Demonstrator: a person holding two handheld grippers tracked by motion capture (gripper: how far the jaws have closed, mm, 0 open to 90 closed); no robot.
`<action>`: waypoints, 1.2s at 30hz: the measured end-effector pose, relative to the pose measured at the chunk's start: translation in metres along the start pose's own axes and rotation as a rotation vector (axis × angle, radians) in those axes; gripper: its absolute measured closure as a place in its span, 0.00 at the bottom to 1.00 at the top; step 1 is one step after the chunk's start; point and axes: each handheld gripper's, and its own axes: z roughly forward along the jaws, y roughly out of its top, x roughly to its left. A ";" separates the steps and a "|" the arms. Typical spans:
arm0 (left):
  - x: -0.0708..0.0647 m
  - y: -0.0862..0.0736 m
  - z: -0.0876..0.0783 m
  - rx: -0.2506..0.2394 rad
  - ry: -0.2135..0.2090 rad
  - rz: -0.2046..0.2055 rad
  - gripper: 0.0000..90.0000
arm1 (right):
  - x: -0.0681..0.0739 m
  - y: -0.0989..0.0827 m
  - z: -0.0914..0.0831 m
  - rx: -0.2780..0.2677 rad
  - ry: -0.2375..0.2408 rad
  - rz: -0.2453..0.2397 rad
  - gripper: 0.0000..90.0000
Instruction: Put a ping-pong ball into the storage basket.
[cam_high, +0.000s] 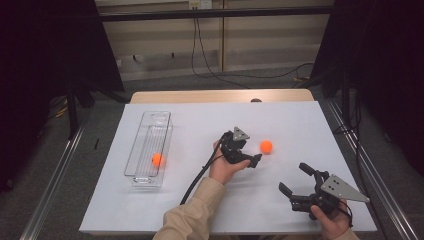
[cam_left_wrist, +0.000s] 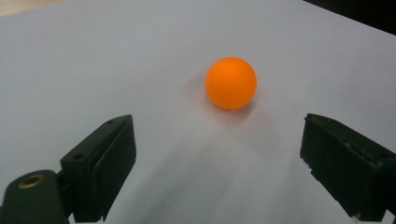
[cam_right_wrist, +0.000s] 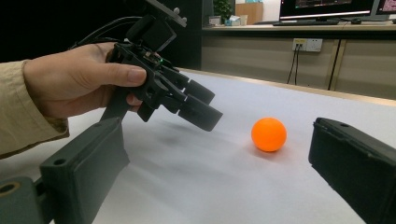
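Left gripper (cam_high: 256, 151) fingers spread wide, tilted down; right gripper (cam_high: 295, 178) fingers spread, empty

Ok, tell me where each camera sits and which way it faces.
High view: above the person's side, looking forward and down on the white table; both forearms and grippers show.
Left gripper view: rides the left gripper, looking along its open jaws at the loose orange ball.
Right gripper view: rides the right gripper, facing across the table; the person's left hand shows.
All three share that ball.
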 end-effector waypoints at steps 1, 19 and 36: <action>0.000 0.000 0.000 -0.001 0.002 -0.004 0.12 | 0.000 0.000 0.000 0.000 0.000 0.001 0.03; -0.002 0.005 0.009 -0.003 -0.001 -0.001 0.12 | 0.000 0.000 0.001 -0.004 0.001 0.002 0.03; -0.004 0.010 0.013 -0.006 0.001 0.005 0.11 | 0.000 0.000 0.001 -0.003 0.002 -0.001 0.03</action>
